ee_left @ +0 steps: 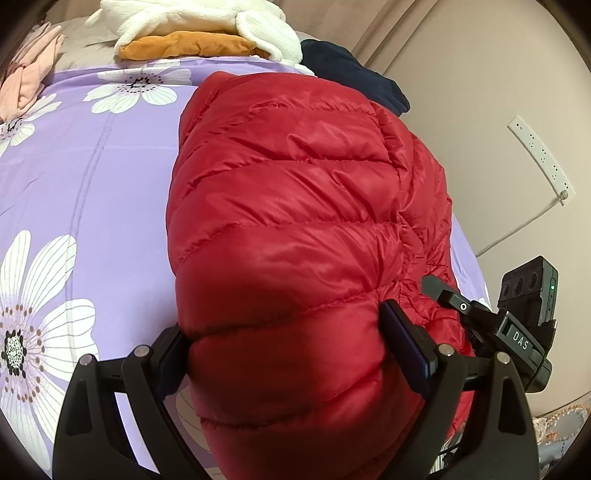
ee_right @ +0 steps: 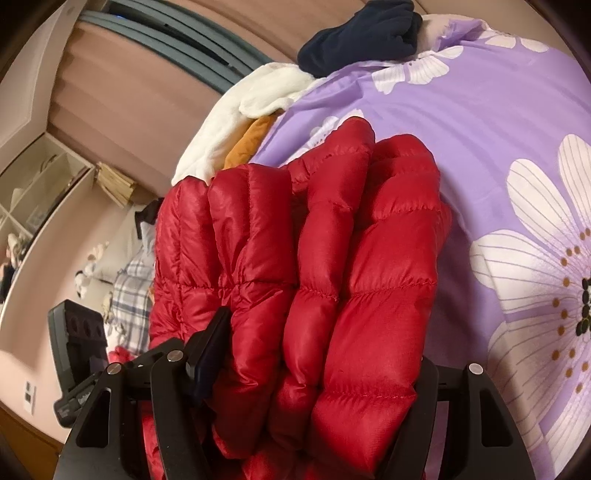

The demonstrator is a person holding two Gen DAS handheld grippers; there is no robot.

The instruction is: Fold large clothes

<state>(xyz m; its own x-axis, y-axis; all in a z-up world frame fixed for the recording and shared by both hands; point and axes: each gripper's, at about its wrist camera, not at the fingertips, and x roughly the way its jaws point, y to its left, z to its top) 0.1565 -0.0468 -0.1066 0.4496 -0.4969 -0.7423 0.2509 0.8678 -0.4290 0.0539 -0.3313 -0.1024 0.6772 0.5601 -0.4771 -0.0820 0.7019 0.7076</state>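
1. Left wrist view: a red puffer jacket (ee_left: 303, 229) lies bundled on a purple bedspread with white flowers (ee_left: 92, 192), filling the middle and running from 12 o'clock down to 6. The left gripper (ee_left: 284, 350) sits at 6 o'clock, its two black fingers (ee_left: 406, 343) spread wide and pressed against either side of the jacket's thick padded end, so it is clamped on the jacket. At 4 o'clock the right gripper (ee_left: 476, 314) shows as a black frame against the jacket's edge. A white fleece (ee_left: 192, 22) over an orange garment (ee_left: 188, 46) lies at 12 o'clock, a navy garment (ee_left: 351, 70) at 1, pink cloth (ee_left: 26, 81) at 10.

2. Right wrist view: the jacket (ee_right: 314, 266) fills the centre, folded in thick layers. The right gripper (ee_right: 314, 369) at 6 o'clock holds those layers squeezed between its fingers (ee_right: 210, 354). The bedspread (ee_right: 498, 166) spreads toward 3 o'clock.
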